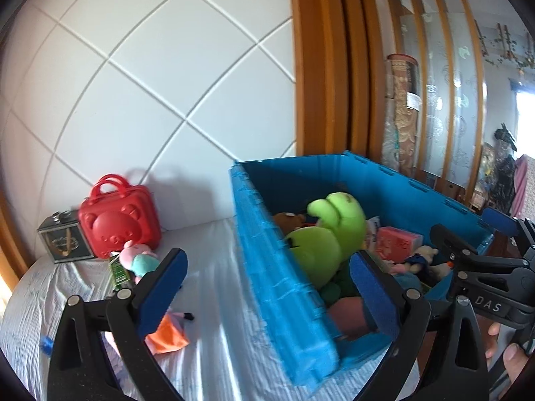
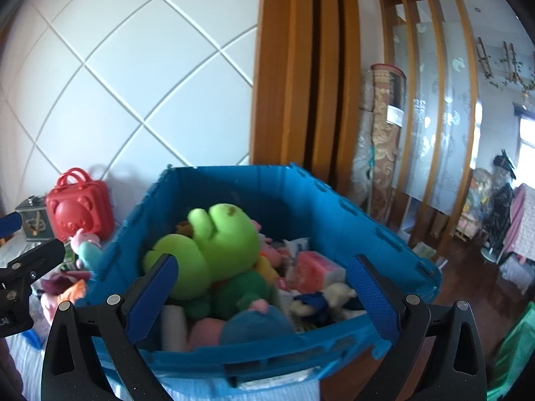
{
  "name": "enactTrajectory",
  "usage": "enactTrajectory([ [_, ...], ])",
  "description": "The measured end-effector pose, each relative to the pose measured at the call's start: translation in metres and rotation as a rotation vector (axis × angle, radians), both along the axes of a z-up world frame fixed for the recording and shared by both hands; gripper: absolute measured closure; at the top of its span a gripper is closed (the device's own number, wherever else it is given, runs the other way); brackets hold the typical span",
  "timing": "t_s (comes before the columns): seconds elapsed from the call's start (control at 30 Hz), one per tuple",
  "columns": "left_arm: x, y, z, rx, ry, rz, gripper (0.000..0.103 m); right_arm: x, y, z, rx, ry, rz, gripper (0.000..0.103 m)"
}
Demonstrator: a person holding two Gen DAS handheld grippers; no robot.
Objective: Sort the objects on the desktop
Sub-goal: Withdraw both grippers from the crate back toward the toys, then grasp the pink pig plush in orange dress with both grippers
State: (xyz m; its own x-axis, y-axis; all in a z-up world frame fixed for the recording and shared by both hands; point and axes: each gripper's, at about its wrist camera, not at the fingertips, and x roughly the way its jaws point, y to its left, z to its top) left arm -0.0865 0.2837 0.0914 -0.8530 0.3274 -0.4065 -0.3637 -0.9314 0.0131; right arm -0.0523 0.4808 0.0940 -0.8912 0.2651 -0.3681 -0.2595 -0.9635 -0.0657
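A blue plastic crate [image 1: 267,267] [image 2: 187,357] stands on the white-covered surface. It is filled with soft toys, and a big green frog plush [image 1: 324,237] [image 2: 214,250] lies on top beside a pink tissue pack [image 1: 398,240] [image 2: 314,270]. My left gripper [image 1: 267,287] is open with nothing held; its fingers straddle the crate's left wall. My right gripper [image 2: 262,294] hangs open over the crate's near rim, empty. Each gripper also shows in the other's view: the right gripper [image 1: 474,234] at the right edge, the left gripper [image 2: 23,239] at the left edge.
Left of the crate stand a red bear-faced case [image 1: 117,224] [image 2: 78,214] and a small metallic box [image 1: 63,242]. A pink pig plush [image 1: 138,260], a green carton [image 1: 118,272] and an orange cloth toy [image 1: 167,334] lie there. A tiled wall and a wooden door frame [image 1: 321,67] are behind.
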Motion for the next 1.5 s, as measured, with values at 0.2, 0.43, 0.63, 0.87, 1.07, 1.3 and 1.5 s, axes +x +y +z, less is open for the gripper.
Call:
enactTrajectory([
  [0.2,-0.005,-0.045,-0.003,0.002,-0.008,0.074,0.004,-0.007,-0.047,0.008,0.004,0.028,0.069,0.000],
  [0.43,-0.014,-0.111,-0.013,0.001,-0.034,0.152,0.004,-0.018,-0.112,0.017,0.021,0.058,0.149,0.000],
  [0.63,-0.027,-0.174,-0.024,-0.003,-0.064,0.215,0.004,-0.034,-0.177,0.015,0.029,0.044,0.232,0.000],
  [0.87,-0.047,-0.261,-0.050,-0.016,-0.118,0.311,0.004,-0.068,-0.241,-0.005,-0.007,-0.032,0.296,0.000],
  [1.07,-0.068,-0.341,-0.088,-0.028,-0.207,0.411,0.004,-0.108,-0.277,-0.041,-0.057,-0.165,0.305,0.000],
  [1.3,-0.089,-0.384,-0.145,-0.028,-0.352,0.469,0.004,-0.136,-0.292,-0.092,-0.068,-0.324,0.308,0.000],
  [1.5,-0.106,-0.360,-0.186,-0.012,-0.474,0.488,0.004,-0.168,-0.282,-0.134,-0.078,-0.439,0.406,0.000],
])
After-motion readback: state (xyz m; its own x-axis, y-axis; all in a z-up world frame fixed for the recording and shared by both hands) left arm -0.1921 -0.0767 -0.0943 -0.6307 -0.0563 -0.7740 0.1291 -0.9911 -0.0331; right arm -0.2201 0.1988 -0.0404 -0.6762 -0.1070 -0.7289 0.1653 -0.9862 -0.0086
